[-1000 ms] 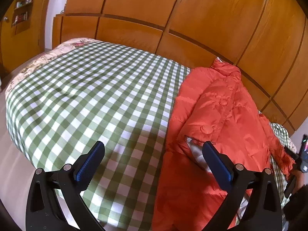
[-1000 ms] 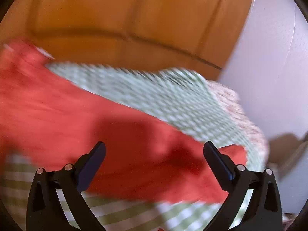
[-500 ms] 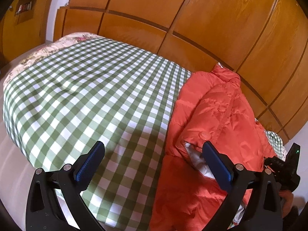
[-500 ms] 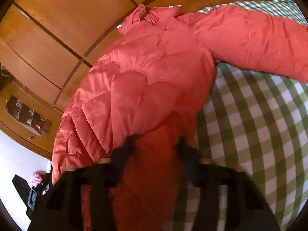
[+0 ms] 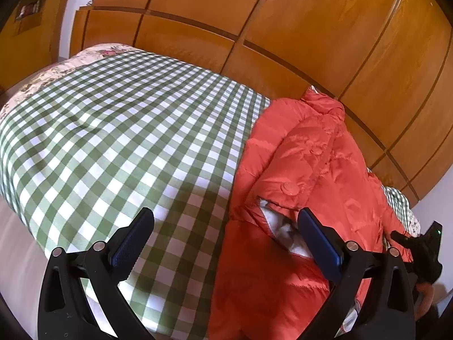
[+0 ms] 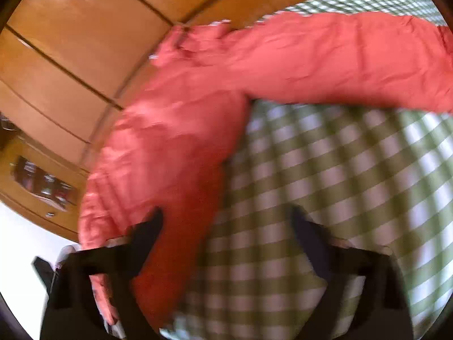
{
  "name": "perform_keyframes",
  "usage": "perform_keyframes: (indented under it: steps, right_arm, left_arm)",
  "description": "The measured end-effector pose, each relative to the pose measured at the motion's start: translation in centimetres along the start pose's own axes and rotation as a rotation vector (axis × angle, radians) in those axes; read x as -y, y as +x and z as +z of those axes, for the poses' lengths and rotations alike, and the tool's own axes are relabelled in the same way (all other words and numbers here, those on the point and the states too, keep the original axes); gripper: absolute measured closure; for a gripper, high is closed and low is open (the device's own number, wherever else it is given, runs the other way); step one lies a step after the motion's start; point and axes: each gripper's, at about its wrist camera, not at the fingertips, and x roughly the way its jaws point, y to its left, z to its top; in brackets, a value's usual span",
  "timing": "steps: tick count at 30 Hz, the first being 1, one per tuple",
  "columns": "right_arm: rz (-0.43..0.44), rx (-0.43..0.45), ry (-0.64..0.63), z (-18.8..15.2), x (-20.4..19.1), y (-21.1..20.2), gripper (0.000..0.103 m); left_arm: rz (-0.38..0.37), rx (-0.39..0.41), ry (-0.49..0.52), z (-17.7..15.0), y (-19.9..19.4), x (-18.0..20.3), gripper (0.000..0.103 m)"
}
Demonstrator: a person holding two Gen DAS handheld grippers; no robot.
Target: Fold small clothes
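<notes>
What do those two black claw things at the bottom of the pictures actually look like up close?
Each tool is a black plastic fork of two curved fingers. On the left tool the fingers carry dark blue, dimpled rubber pads, and round silver pins mark the joints. The right tool is blurred, but shows the same black forked shape. No cables or sleeves are visible.

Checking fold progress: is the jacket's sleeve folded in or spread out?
Spread: one sleeve stretches sideways from the orange jacket across the checked cover.

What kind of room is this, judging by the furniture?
Most likely a bedroom: a bed under a green-and-white checked cover, a wall of wooden wardrobe doors behind it, and an orange padded jacket laid out on the bed.
</notes>
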Motion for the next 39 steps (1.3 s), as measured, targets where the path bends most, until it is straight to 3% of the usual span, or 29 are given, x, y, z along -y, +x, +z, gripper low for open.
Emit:
perform_keyframes:
  steps: [1, 4, 6, 8, 13, 17, 20, 22, 24, 28, 30, 33, 34, 35, 37, 39]
  right_arm:
    - [0.018, -0.032, 0.006, -0.4, -0.6, 1.0, 0.019]
    - [0.047, -0.126, 0.007, -1.7, -2.1, 4.0, 0.042]
    - [0.033, -0.116, -0.052, -2.0, -3.4, 4.6, 0.074]
    - [-0.021, -0.044, -0.17, -1.8, -5.0, 2.7, 0.09]
    - [-0.113, 0.093, -0.22, 0.7, -3.8, -3.0, 0.097]
    - [-0.284, 0.153, -0.192, 1.9, 0.1, -5.6, 0.097]
    - [-0.448, 0.139, -0.146, 2.2, 4.2, -5.5, 0.097]
    - [-0.545, 0.136, -0.156, 2.1, 4.8, -4.5, 0.093]
    - [-0.596, 0.177, -0.131, 2.2, 4.7, -5.4, 0.064]
    - [-0.555, 0.319, -0.196, 2.0, 1.1, -7.8, 0.053]
    - [-0.526, 0.371, -0.277, 2.3, -1.8, -7.7, 0.032]
    - [-0.444, 0.381, -0.381, 2.5, -4.6, -6.4, 0.021]
    - [-0.434, 0.366, -0.408, 2.8, -5.1, -5.4, 0.019]
    - [-0.428, 0.354, -0.426, 2.7, -5.1, -4.4, 0.018]
    - [-0.44, 0.304, -0.445, 3.1, -4.5, -1.9, 0.018]
    - [-0.448, 0.228, -0.423, 3.5, -3.3, 0.2, 0.015]
  left_arm:
    - [0.003, 0.002, -0.006, 0.0, 0.0, -0.1, 0.003]
    - [-0.005, -0.004, -0.034, 0.2, 0.0, -0.6, 0.003]
    - [-0.013, -0.007, -0.047, 0.3, 0.0, -0.8, 0.003]
    - [-0.01, 0.001, -0.044, 0.3, -0.1, -0.9, 0.003]
    - [-0.054, 0.014, -0.016, 0.4, -0.3, -0.7, 0.003]
    - [-0.192, 0.012, 0.061, 0.0, -0.3, 0.4, 0.003]
    - [-0.224, -0.015, 0.088, -0.3, 0.1, 1.4, 0.003]
    - [-0.235, -0.056, 0.114, -0.8, 0.7, 1.9, 0.003]
    - [-0.235, -0.102, 0.118, -1.2, 1.4, 2.2, 0.003]
    - [-0.196, -0.174, 0.105, -2.0, 2.6, 2.1, 0.003]
    - [-0.156, -0.218, 0.085, -2.4, 3.2, 1.6, 0.003]
    - [-0.194, -0.307, -0.045, -3.4, 4.5, 0.2, 0.003]
    - [-0.199, -0.295, -0.068, -3.6, 4.3, 0.1, 0.006]
    - [-0.202, -0.29, -0.076, -3.7, 4.0, 0.1, 0.014]
    - [-0.187, -0.33, -0.022, -4.0, 4.0, 1.0, 0.056]
    - [-0.213, -0.356, -0.01, -4.2, 3.6, 1.1, 0.077]
